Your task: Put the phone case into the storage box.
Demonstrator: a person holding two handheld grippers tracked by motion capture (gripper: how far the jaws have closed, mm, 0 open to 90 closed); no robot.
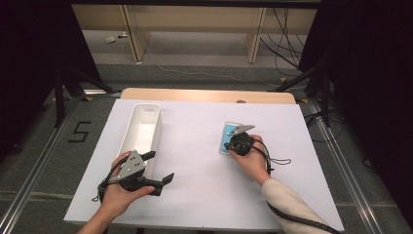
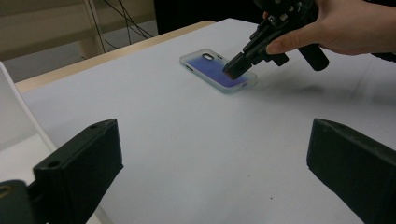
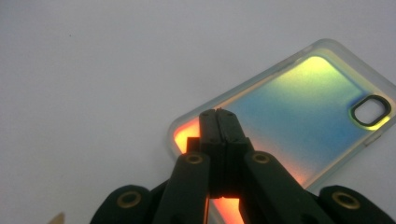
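1. The white bin (image 1: 140, 131), near the table's (image 1: 195, 195) left edge, is seen empty.
2. The left gripper (image 1: 160, 168) is held apart beside the bin.
3. The phone case (image 1: 228, 139), right of centre, is not yet lifted; the right gripper (image 1: 233, 146) is pressed together above its near end, nothing clamped.

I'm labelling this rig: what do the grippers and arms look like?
Both grippers, left and right, are black with blocky jaws, a grey three-cornered plate on top and a trailing black cable. The right arm wears a cream sleeve; the left forearm is bare.

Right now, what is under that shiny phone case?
The phone case lies flat on the white table sheet. Whatever sits directly beneath stays covered. The right tongs, shut, hover over its near end.
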